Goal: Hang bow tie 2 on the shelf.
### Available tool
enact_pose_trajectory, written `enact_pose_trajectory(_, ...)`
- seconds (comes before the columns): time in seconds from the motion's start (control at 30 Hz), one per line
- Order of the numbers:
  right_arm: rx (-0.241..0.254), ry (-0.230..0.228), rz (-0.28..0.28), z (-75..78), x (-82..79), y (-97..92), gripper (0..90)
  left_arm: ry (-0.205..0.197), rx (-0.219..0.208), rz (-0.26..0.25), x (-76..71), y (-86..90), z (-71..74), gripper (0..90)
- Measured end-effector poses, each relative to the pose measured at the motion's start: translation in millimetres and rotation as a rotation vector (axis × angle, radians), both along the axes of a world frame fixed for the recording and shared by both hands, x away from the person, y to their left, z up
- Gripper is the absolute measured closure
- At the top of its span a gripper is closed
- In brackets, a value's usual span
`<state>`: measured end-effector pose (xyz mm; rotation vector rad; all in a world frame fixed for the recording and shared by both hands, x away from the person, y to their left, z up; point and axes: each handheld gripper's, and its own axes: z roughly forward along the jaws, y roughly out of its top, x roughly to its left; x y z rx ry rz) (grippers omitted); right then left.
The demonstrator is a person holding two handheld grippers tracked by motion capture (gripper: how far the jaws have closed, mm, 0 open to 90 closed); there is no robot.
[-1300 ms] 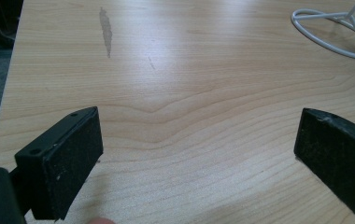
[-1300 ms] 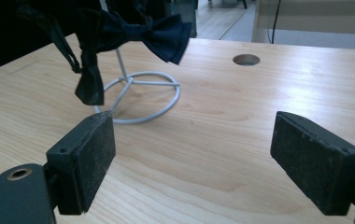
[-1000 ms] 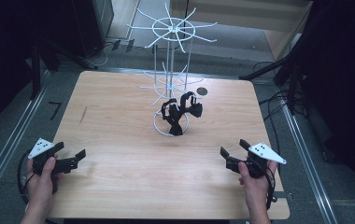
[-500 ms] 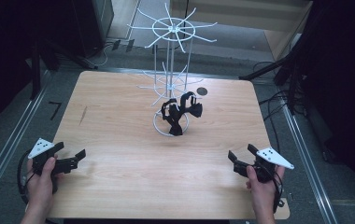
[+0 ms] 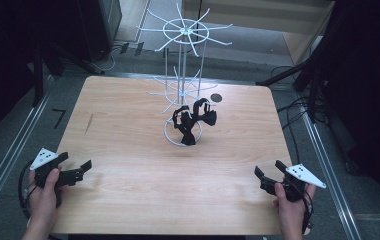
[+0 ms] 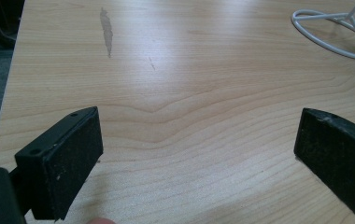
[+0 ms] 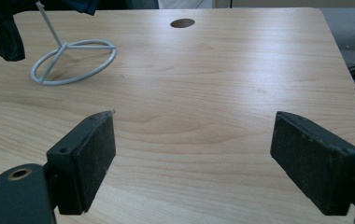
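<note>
The wire stand (image 5: pixel 183 95) is set mid-table toward the far edge of the table (image 5: pixel 128 200), with the left tool (image 5: pixel 80 170) and right tool (image 5: pixel 268 179) held before it, well apart.

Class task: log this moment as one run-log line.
left gripper: open, empty | right gripper: open, empty | black items: on wire rack

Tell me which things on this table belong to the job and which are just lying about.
Job:
white wire rack
black items hanging on it
left hand-held gripper, open
right hand-held gripper, open

Lying about:
dark round spot on table
cables beside table
</note>
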<state>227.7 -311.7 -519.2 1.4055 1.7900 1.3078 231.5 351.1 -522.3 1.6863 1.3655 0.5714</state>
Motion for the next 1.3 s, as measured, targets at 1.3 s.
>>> enact_pose_trajectory(1.3,-0.016,0.048,-0.061,-18.9,-25.8,-46.3,14.9,0.000,0.003,-0.001,-0.2,-0.4,0.0,1.6)
